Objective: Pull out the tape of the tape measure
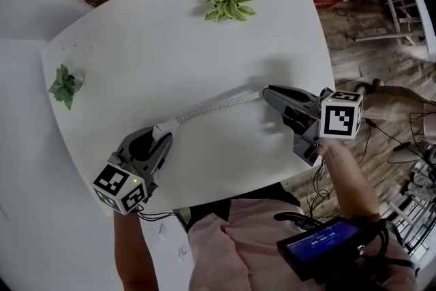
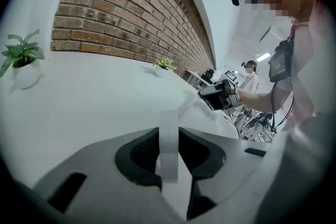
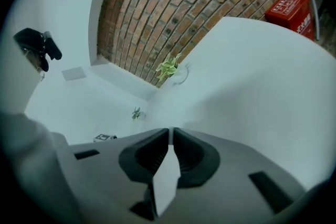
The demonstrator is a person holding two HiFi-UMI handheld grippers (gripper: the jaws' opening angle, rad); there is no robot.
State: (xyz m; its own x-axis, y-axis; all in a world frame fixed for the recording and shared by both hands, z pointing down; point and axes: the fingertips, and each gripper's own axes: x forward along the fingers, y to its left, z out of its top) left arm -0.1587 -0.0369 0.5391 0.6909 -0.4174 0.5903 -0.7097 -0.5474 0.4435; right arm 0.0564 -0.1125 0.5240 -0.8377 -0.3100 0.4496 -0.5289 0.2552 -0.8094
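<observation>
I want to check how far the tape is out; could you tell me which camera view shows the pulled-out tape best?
The head view: the tape runs in full from the left gripper to the right gripper. The left gripper view shows it foreshortened beyond the white case; the right gripper view barely shows it.

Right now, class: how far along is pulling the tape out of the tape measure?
Done: a stretch of tape already spans the table between the grippers. In hand: the left gripper clamps the case in its jaws; the right gripper pinches the tape's end. Left: perhaps more pulling; how much tape is inside the case cannot be seen.
</observation>
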